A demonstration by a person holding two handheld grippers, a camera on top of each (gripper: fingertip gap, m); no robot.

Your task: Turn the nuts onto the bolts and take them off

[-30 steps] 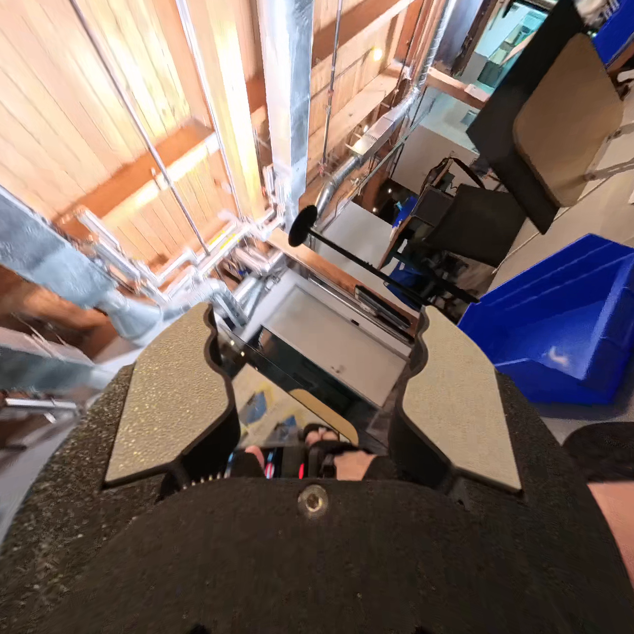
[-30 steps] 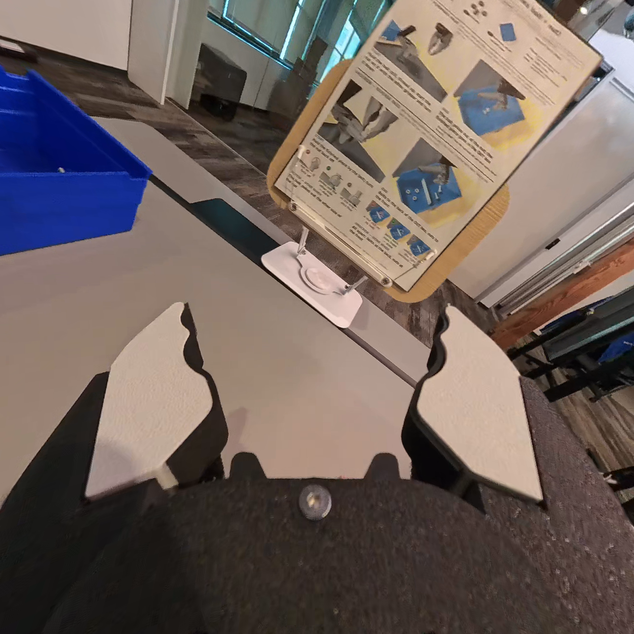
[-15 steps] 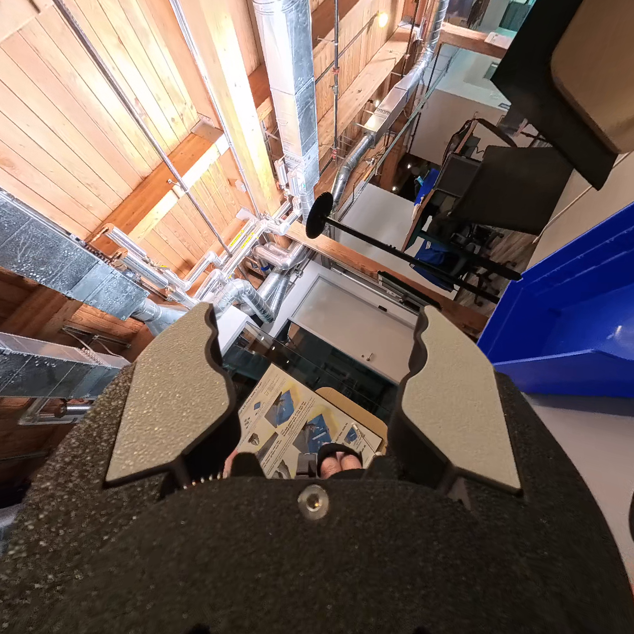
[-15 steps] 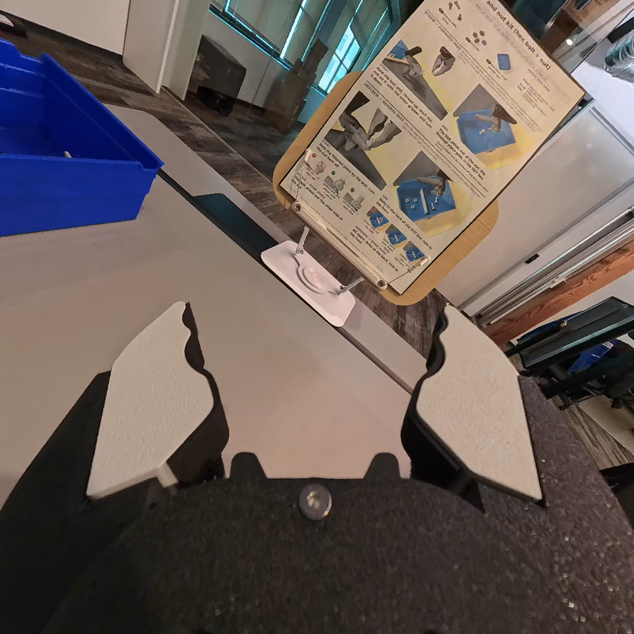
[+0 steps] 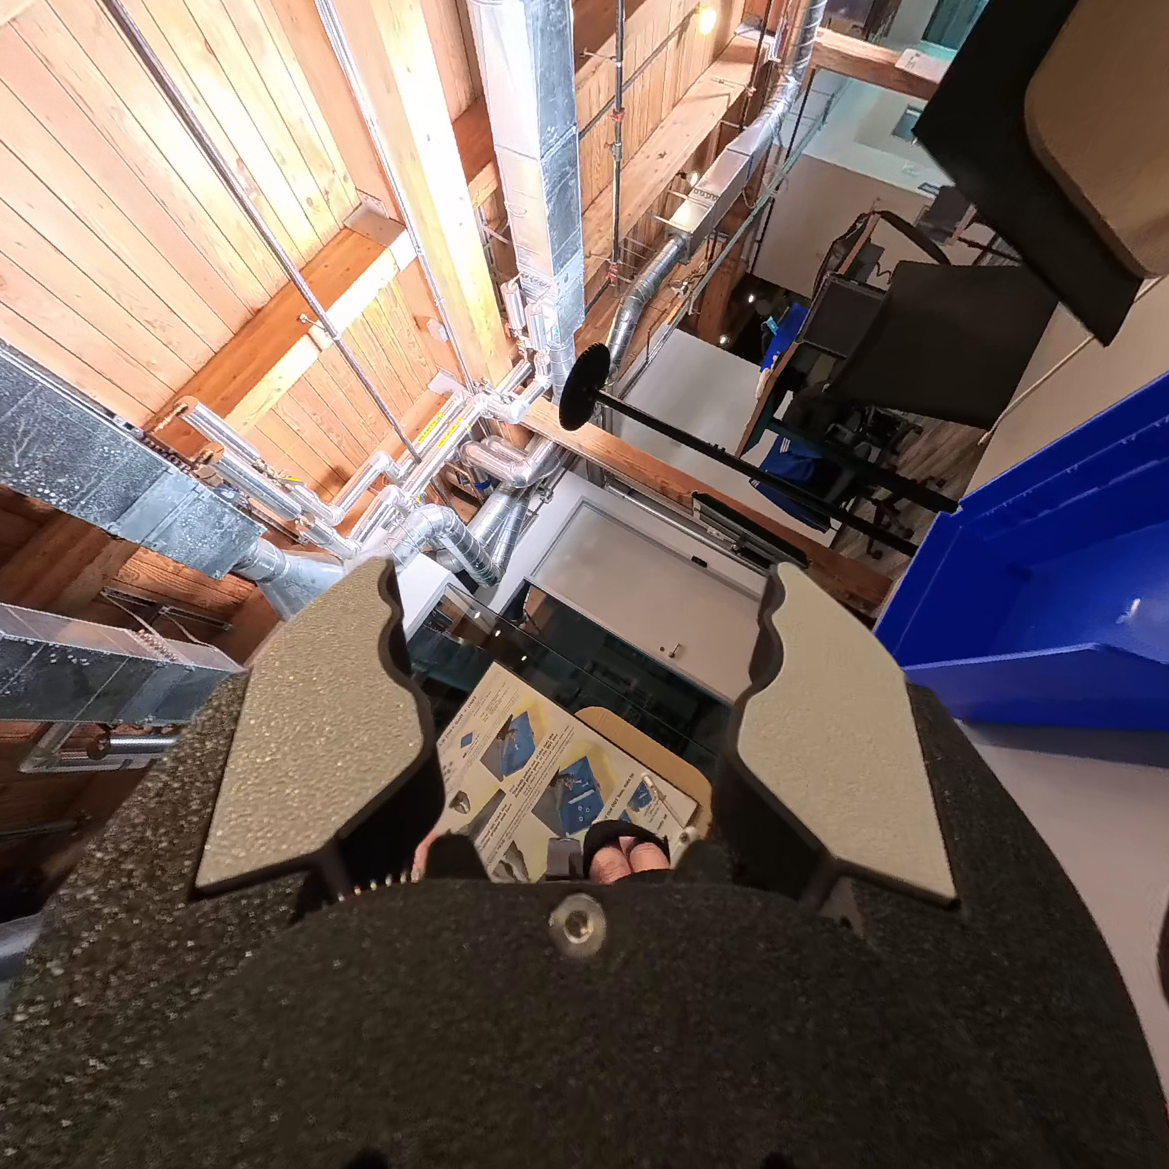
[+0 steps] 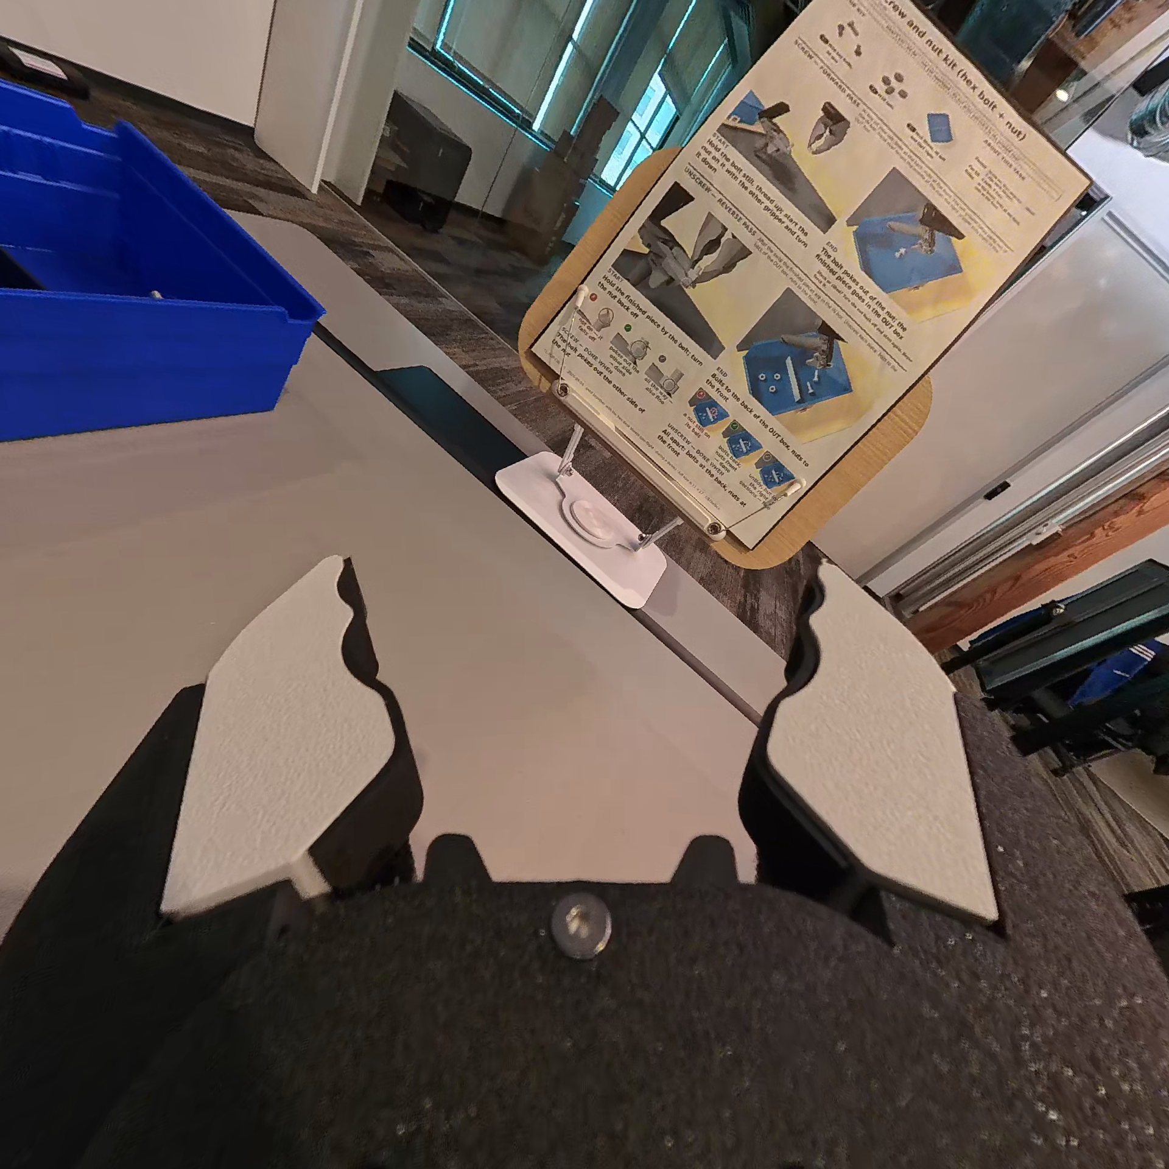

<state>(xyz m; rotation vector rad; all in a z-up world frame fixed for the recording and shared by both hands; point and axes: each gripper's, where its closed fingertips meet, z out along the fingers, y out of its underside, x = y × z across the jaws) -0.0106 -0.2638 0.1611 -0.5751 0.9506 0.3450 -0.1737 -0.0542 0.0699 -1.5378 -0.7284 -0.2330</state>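
A wide stretch of bare grey bench (image 6: 190, 569) lies open ahead of the right tool (image 6: 579, 645), whose fingers stand apart with nothing between them. A blue bin (image 6: 139, 354) blocks the far left of the bench. At the far edge, a white stand (image 6: 582, 538) holding a tilted instruction sheet (image 6: 791, 284) bars the way straight ahead.

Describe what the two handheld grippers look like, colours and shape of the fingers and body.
Both have a coarse, speckled black body with a small silver screw at its centre. The left gripper carries two flat, pale tan-grey textured pads on black fingers with wavy inner edges. The right gripper is the same shape, with whiter pads. No cables show.
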